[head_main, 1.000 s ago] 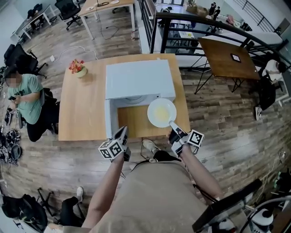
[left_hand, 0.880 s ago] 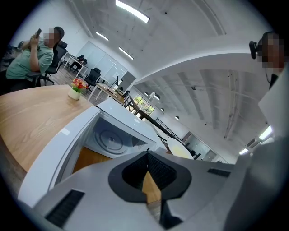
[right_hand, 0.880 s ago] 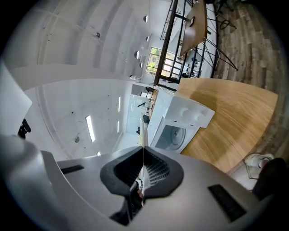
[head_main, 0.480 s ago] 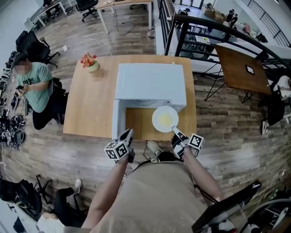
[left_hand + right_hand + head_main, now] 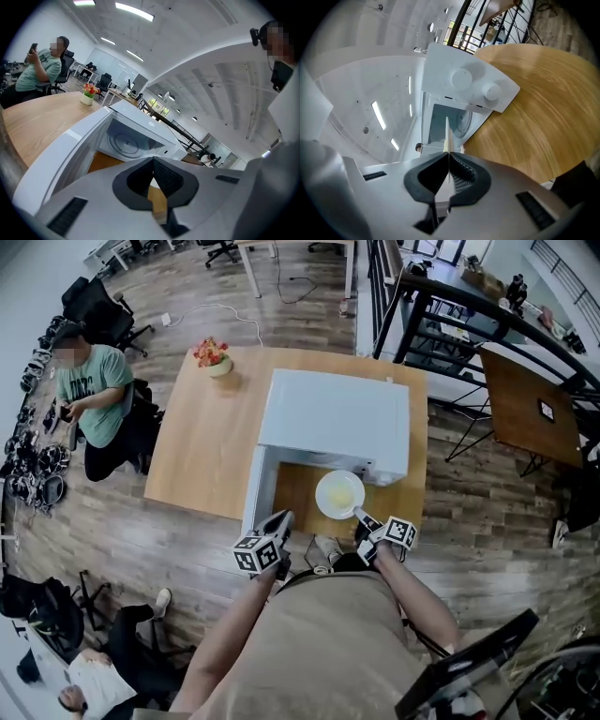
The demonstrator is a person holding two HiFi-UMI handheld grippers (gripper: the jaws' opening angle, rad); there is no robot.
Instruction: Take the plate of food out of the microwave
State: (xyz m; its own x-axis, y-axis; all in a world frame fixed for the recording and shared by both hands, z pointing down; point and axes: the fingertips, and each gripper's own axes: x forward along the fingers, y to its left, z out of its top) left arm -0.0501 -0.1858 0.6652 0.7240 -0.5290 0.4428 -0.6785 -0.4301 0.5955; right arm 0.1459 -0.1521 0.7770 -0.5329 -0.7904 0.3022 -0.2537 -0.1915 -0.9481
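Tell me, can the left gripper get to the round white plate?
Probably yes. The round white plate is outside the white microwave, pinched at its rim by the right gripper; only bare wooden table shows between it and the shut left gripper.

White plate (image 5: 339, 494) at centre frame, pale yellow food spread across it, and the microwave (image 5: 335, 424) above it is plain white too. Light honey wood on the table (image 5: 202, 442), grey-brown planks on the floor (image 5: 122, 531). The left gripper (image 5: 283, 518) and right gripper (image 5: 362, 516) carry black-and-white square markers on their cubes, with grey bodies and black ribbed pads. Upper left: red-orange flowers (image 5: 211, 351) and a green T-shirt (image 5: 94, 390).
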